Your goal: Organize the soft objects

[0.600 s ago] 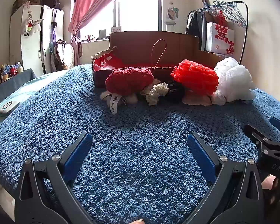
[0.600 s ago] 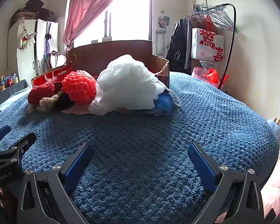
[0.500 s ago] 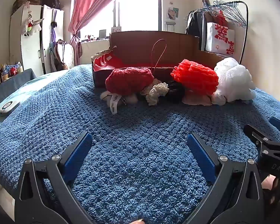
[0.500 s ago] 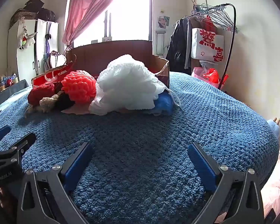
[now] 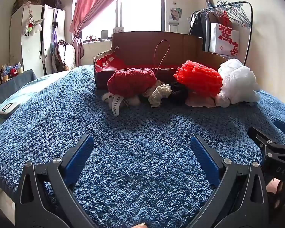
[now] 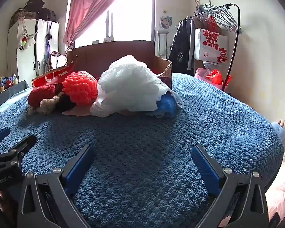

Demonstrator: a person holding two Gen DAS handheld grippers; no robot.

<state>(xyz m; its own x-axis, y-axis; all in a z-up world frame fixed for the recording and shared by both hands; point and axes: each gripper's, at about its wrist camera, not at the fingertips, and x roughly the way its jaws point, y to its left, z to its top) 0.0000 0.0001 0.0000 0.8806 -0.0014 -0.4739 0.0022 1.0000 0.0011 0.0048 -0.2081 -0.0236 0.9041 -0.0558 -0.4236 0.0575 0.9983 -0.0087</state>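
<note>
A row of soft knitted things lies on the blue blanket [image 5: 142, 142] in front of a cardboard box [image 5: 153, 43]: a dark red one [image 5: 131, 81], a cream one [image 5: 160, 94], a black one [image 5: 178, 92], a bright red one [image 5: 198, 80] and a white one [image 5: 237, 83]. In the right wrist view the white one [image 6: 129, 87] hides part of a blue one [image 6: 168, 104]. My left gripper [image 5: 142, 152] and my right gripper [image 6: 142, 157] are open and empty, well short of the row.
A white device [image 5: 8, 109] lies at the blanket's left edge. A clothes rack [image 6: 218, 19] with a white bag [image 6: 210, 44] stands on the right by the wall. A wardrobe [image 5: 28, 38] stands at the left. The blanket drops off at the right [image 6: 275, 152].
</note>
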